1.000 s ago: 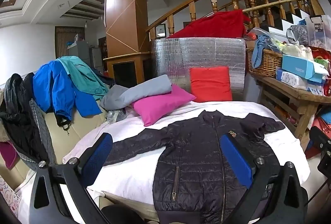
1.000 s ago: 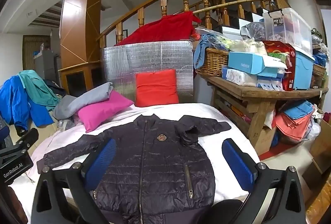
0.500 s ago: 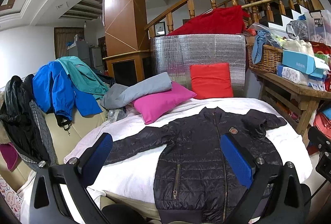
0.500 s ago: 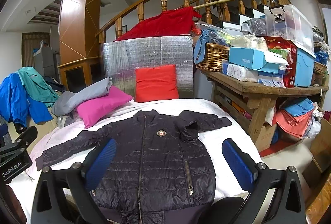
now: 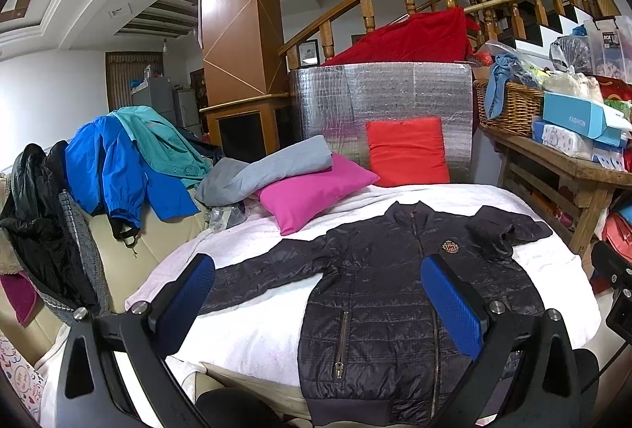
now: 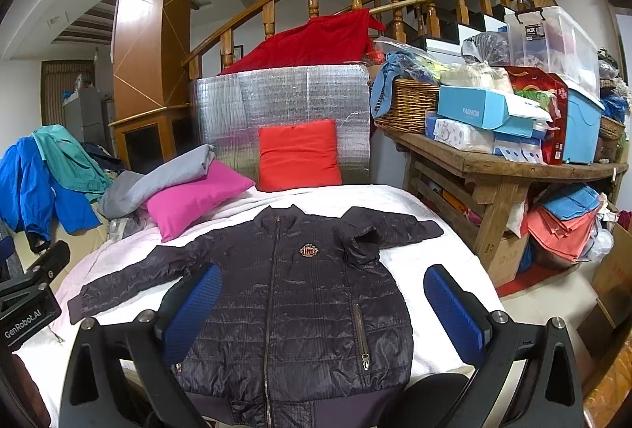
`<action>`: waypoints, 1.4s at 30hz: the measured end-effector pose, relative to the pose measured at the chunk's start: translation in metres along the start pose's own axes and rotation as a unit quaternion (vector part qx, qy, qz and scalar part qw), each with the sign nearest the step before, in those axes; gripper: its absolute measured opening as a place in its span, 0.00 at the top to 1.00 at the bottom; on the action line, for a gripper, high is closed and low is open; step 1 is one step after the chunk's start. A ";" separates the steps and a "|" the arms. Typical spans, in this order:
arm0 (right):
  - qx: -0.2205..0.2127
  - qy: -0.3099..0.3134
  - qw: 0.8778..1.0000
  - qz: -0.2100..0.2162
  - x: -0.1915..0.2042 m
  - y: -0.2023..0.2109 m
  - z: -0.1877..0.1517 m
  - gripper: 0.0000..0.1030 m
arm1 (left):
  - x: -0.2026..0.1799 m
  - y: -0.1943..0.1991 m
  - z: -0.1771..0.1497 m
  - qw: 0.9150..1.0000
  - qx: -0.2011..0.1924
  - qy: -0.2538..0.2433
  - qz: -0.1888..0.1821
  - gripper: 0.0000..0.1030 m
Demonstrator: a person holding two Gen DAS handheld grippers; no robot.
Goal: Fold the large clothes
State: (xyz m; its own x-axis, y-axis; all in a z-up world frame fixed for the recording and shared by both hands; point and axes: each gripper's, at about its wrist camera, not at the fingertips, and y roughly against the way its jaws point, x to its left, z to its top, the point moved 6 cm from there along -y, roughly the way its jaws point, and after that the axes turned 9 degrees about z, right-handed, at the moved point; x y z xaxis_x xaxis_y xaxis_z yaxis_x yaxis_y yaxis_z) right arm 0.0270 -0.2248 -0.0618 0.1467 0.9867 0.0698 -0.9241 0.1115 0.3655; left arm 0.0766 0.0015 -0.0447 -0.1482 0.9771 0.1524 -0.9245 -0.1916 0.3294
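A white, softly textured cover (image 6: pixel 399 199) drapes the wide sofa bed, and on it, filling most of the near half, lies the dark quilted jacket (image 6: pixel 300 313): puffy horizontal channels of slightly glossy fabric, front side up, zip closed along its middle. Its long axis runs from the ribbed hem at the near edge of the cover to the stand collar pointing away toward the silver foil panel (image 6: pixel 284 100). One sleeve stretches flat out to the left side of the jacket; the other is bent and bunched near the right shoulder. A small embroidered crest (image 6: pixel 308 250) sits on the chest, and two slanted zip pockets (image 6: pixel 361 337) mark the lower body.

Beyond the collar, a square red cushion (image 6: pixel 299 155) leans upright against the crinkled foil panel. Left of the collar a smooth magenta pillow (image 6: pixel 193 197) lies tilted, with a folded grey cloth (image 6: pixel 158 181) on top of it. Right of the jacket stands a rough wooden bench (image 6: pixel 497 167) loaded with a wicker basket (image 6: pixel 407 104) and boxes.

The left gripper (image 5: pixel 318 299) hovers over the near left part of the jacket, its blue ridged pads (image 5: pixel 450 305) spread wide apart with nothing between them. The right gripper (image 6: pixel 322 309) hangs above the jacket's lower body, fingers likewise wide apart and empty
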 end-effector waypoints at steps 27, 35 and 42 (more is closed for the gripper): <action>0.010 0.000 1.000 0.001 0.003 -0.004 -0.004 0.00 | 0.000 -0.005 -0.007 1.000 0.008 -0.004 0.005 0.00; 0.012 0.000 1.000 0.000 0.002 -0.006 -0.005 0.00 | 0.001 -0.009 -0.010 1.000 0.012 -0.003 0.005 0.00; 0.019 0.001 1.000 -0.003 0.001 -0.011 -0.007 0.00 | 0.001 -0.015 -0.012 1.000 0.019 -0.002 0.005 0.00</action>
State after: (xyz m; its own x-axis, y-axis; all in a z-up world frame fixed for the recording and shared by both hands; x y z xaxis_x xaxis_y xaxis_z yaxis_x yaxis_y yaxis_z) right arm 0.0349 -0.2242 -0.0720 0.1508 0.9864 0.0654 -0.9089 0.1123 0.4015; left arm 0.0860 0.0064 -0.0610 -0.1563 0.9748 0.1593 -0.9091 -0.2050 0.3627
